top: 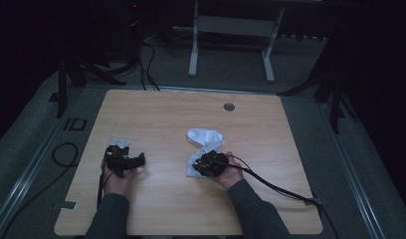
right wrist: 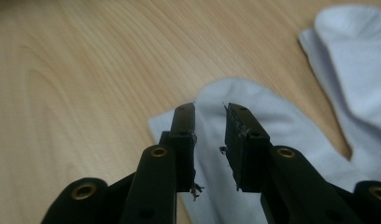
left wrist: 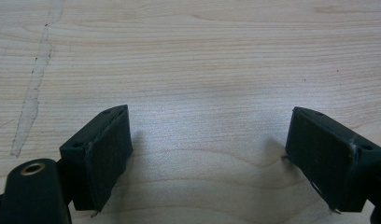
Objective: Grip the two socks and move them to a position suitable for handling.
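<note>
While both forearms came in from the near edge of the table (top: 156, 107), the left hand (top: 117, 180) rested on the wood with its hand-held gripper (top: 125, 160) lying low and pointing toward the middle. In the left gripper view its jaws stood wide apart over bare wood grain, released, with nothing between them.

The right hand (top: 230, 174) lay further in, its hand-held gripper (top: 207, 164) angled to the left over the near sock (top: 195, 167), with the cable (top: 275, 184) trailing off to the right. In the right gripper view the jaws stood a narrow gap apart, loose, just above the white sock (right wrist: 272, 121); no cloth was pinched between the pads.

Beyond it, the second sock (top: 205, 136) lay crumpled, close to or touching the first one; I could not tell which. A small white scrap (top: 121, 143) lay just past the left gripper. Farther off, a round grommet (top: 229, 106) sat near the table's far edge.
</note>
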